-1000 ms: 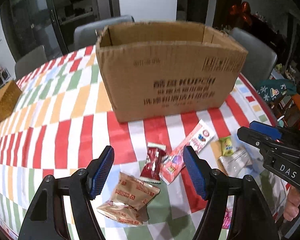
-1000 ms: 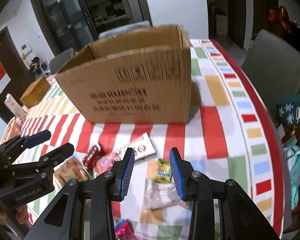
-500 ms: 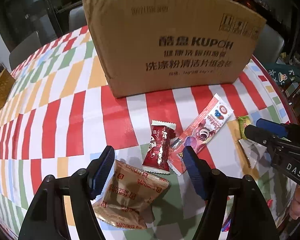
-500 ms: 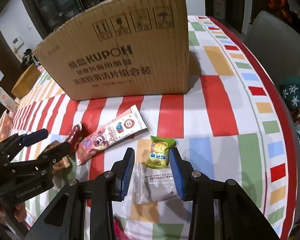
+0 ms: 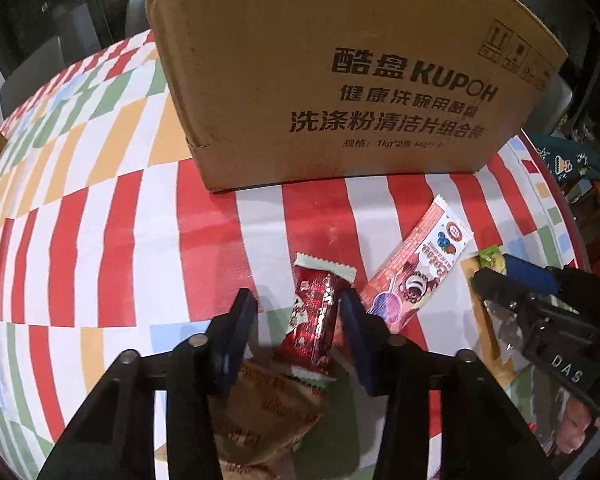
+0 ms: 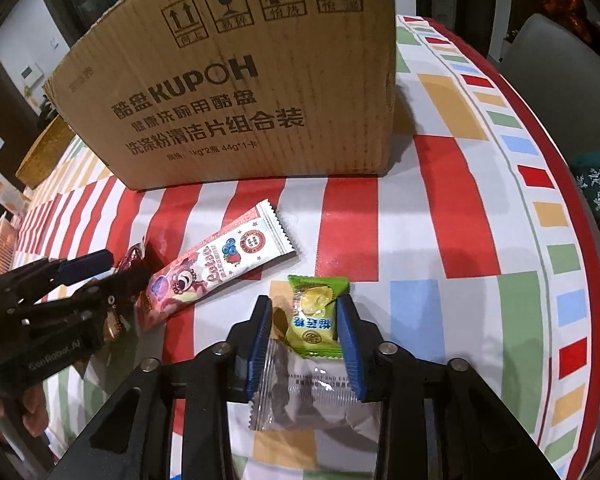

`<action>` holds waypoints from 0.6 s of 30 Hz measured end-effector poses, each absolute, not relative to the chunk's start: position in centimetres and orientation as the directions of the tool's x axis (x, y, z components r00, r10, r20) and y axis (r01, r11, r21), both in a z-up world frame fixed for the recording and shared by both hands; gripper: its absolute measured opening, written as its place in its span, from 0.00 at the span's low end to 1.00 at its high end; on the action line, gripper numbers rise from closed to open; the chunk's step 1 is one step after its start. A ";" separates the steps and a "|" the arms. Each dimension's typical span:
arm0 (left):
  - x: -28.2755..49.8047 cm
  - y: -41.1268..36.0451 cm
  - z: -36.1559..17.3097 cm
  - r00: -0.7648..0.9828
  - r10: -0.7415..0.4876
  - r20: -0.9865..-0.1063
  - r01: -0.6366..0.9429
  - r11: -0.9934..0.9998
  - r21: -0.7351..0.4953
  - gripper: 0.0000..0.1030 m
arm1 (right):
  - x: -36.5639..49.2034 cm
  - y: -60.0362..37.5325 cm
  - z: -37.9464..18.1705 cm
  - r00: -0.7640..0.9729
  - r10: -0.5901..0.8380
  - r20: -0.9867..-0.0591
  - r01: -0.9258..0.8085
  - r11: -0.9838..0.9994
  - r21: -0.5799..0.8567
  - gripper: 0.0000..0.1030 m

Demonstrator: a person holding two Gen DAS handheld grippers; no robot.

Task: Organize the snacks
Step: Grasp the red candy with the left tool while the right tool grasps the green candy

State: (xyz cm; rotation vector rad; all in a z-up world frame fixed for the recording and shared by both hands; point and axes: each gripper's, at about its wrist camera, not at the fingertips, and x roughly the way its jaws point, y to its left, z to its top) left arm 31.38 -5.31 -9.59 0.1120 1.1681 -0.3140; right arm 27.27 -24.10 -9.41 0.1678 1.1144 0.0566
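Red wrapper between open left tongs — green candy between open right tongs.

The right gripper straddles a green candy packet lying on the striped tablecloth, jaws apart, right pad touching it. A cardboard box stands beyond.

Left claw and right claw both low, jaws parted.
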 end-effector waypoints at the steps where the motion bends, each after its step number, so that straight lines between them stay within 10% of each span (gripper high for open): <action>1: 31.5 -5.3 -9.7 0.350 -0.190 -0.917 0.299 0.951 -0.082 0.39 | 27.4 -24.0 -9.4 0.440 0.130 -0.888 0.035 0.986 0.162 0.31; 5: 31.9 -5.7 -10.0 0.340 -0.199 -0.919 0.292 0.951 -0.098 0.23 | 27.7 -23.9 -9.5 0.437 0.153 -0.886 0.020 0.983 0.180 0.23; 18: 29.7 -5.5 -7.3 0.412 -0.230 -0.882 0.295 0.949 -0.110 0.21 | 26.4 -23.5 -7.0 0.502 0.167 -0.848 -0.015 0.983 0.184 0.21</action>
